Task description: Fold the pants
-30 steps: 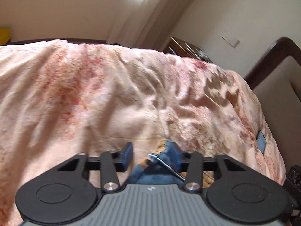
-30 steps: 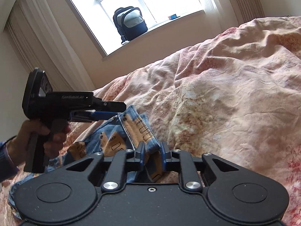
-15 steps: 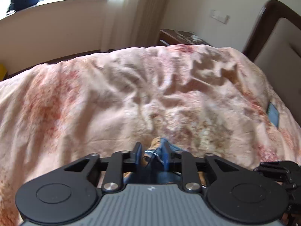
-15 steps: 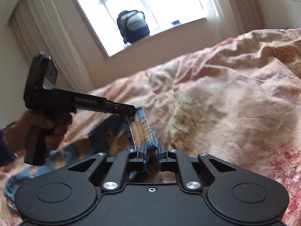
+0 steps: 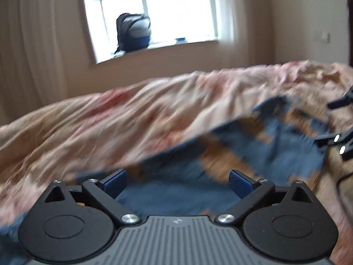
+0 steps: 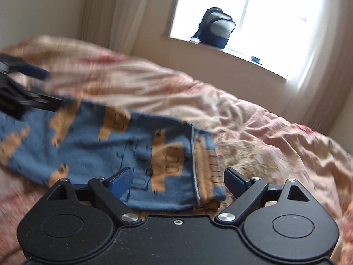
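You are working over a bed covered by a rumpled pink and cream floral quilt [image 6: 253, 128], which fills most of both views. Beyond it, a cream wall holds a bright window [image 5: 154, 11] with pale curtains [image 6: 114, 11] at the sides. A dark backpack [image 5: 133, 32] sits on the sill. The pants [image 6: 106, 150], blue with tan patches, lie spread on the quilt in front of you. Your left gripper [image 5: 177, 182] is opening, its blue pads wide apart above the cloth, pinching nothing. Your right gripper [image 6: 177, 181] is opening too, with the pants' edge between its pads, which do not press on it.
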